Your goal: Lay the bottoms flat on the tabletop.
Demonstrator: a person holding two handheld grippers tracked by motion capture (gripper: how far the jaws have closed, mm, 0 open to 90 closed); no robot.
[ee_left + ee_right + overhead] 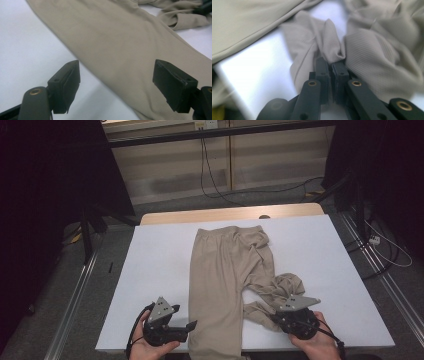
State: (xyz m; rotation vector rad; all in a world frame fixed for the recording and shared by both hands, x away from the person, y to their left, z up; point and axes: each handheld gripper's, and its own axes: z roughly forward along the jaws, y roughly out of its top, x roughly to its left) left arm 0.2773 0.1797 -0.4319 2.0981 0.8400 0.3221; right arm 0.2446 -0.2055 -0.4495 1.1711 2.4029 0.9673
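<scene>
Fingers (pixel 332 75) pinching beige trousers (pixel 334 47)

Beige trousers (pixel 220 280); white table (pixel 150 285); black grippers, grey top plates; pale wood far edge.

bare white table (pixel 160 270) left of the trousers (pixel 220 280), open for passage, bunched leg (pixel 280 287) (crumpled) crowding right side

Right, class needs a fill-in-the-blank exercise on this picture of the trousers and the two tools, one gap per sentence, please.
1. The beige trousers lie on a ______ table.
2. The right tool is shut on a fold of the ______ trouser leg.
3. The jaws of the left tool stand ______, beside the flat trouser leg.
4. The waistband lies at the table's ______ end from the person.

Missing words: white; crumpled; open; far
</scene>
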